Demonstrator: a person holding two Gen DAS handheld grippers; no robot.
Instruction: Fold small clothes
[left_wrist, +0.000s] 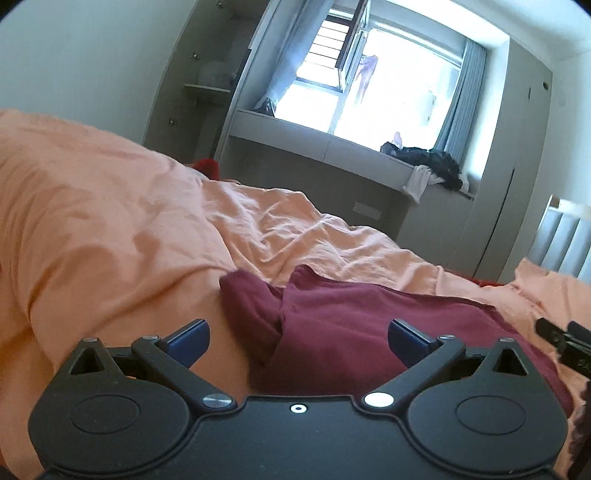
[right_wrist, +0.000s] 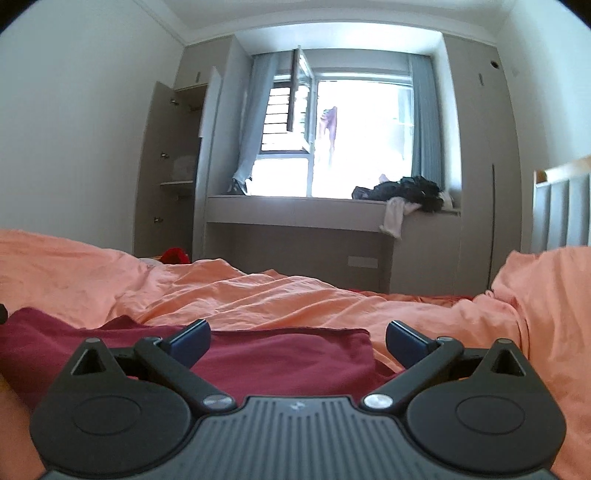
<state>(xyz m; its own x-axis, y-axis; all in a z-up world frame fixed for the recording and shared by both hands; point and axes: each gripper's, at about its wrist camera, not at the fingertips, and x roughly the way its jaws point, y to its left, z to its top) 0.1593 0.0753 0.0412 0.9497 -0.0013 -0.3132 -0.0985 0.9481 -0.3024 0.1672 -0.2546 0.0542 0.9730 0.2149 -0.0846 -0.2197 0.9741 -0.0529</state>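
A dark red garment (left_wrist: 340, 325) lies flat on the orange bed cover (left_wrist: 110, 221), with a folded flap at its left end. My left gripper (left_wrist: 298, 341) hovers just over it, wide open, nothing between its blue pads. In the right wrist view the same dark red garment (right_wrist: 288, 354) spreads below and left, its far edge straight. Above its right part my right gripper (right_wrist: 297, 341) also stands wide open and holds nothing. A black piece of the right gripper shows at the right edge of the left wrist view.
The rumpled orange bed cover (right_wrist: 295, 295) rises in a mound on the left. Beyond the bed stand a grey window bench (right_wrist: 295, 221) with a dark pile of clothes (right_wrist: 406, 192), an open wardrobe (right_wrist: 173, 177) at the left, and a padded headboard (right_wrist: 561, 210) at the right.
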